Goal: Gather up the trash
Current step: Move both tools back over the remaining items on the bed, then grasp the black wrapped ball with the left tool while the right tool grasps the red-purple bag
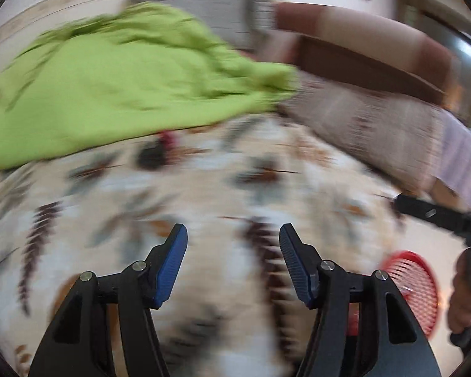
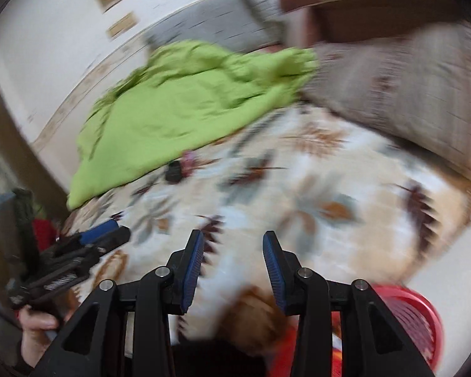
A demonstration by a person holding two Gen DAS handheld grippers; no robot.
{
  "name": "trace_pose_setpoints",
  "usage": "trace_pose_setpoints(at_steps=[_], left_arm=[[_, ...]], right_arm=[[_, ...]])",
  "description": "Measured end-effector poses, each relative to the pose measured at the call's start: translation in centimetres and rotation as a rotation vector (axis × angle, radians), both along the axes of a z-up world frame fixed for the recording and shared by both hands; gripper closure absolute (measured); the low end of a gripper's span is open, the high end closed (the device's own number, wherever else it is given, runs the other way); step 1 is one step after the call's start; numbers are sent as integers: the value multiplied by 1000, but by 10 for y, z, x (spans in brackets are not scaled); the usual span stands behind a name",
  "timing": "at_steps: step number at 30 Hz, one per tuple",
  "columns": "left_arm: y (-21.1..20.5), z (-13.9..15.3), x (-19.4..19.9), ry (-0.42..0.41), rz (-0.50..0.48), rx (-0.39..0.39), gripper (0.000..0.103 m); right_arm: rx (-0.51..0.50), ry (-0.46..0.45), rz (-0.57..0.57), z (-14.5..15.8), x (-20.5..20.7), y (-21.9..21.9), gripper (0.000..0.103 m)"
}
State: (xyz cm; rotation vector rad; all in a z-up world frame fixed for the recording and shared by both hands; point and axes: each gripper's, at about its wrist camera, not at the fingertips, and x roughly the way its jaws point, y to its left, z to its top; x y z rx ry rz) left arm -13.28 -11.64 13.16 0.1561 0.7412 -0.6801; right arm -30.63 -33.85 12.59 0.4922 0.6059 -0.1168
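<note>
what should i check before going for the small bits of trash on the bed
1. Left gripper open and holding nothing: ok.
2. Right gripper open and holding nothing: ok.
3. Small dark item and pink scrap in view at the green cloth edge: ok.
4. What those items are: cannot tell, pictures blurred.
5. Red basket close by, beside the bed: ok.
6. Patterned blanket between grippers and items unobstructed: ok.

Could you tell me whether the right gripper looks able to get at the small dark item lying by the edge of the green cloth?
Probably yes: the right gripper is open, and only bare patterned bedspread lies between it and the dark item.
</note>
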Motion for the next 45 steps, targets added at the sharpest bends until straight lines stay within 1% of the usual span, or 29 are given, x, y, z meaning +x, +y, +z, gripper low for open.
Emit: trace_pose_setpoints(at_steps=[2,5,7,10,13,16,17,20,23,24,25,26,27,29,32,34,35,37,39,40,41,43,45], left_arm=[[18,-13,29,8,79,30,43],[40,-33,71,9,181,62,43],[53,-46,97,31,234,47,43],[72,-61,116,45,284,3,43],[80,-71,132,52,319,23,43],[92,-69,142,41,353,11,43],[96,-69,147,51,359,0,43],[103,-71,158,78,372,-11,43],[110,-71,164,92,387,-28,43],[113,-70,166,96,390,-35,43],[116,-70,167,97,395,-39,43],[120,-68,168,95,406,-47,43],[125,-66,168,94,416,-60,43],[133,-64,170,98,428,-83,43],[145,-60,171,107,448,-116,43],[150,-59,170,121,449,-138,43],[151,-59,170,138,436,-160,43],[151,-60,169,182,387,-207,43],[147,-63,166,226,322,-240,43],[142,-65,164,244,286,-240,40],[134,-68,162,265,248,-220,40],[125,-72,154,286,210,-199,40],[114,-75,145,304,146,-177,40]], right_arm=[[-12,13,59,1,47,14,48],[-13,42,101,-6,111,24,47],[6,60,122,-15,160,27,47],[8,120,136,-33,240,31,47],[29,149,134,-47,306,28,47],[41,181,112,-63,359,22,47],[55,206,113,-72,380,20,47],[77,233,115,-85,412,18,47],[85,247,132,-99,434,26,47],[86,263,135,-103,439,28,50],[87,281,140,-107,442,33,56],[95,285,156,-110,441,40,70],[104,275,165,-110,440,44,79],[120,237,214,-104,431,58,81],[141,239,358,-98,407,96,82],[212,247,457,-98,383,120,82],[230,234,482,-95,368,129,82],[198,189,464,-84,343,136,82],[201,130,380,-71,318,125,82],[214,106,337,-67,309,118,82],[231,81,294,-62,294,110,82],[229,58,236,-58,277,105,82],[241,28,194,-59,253,100,82]])
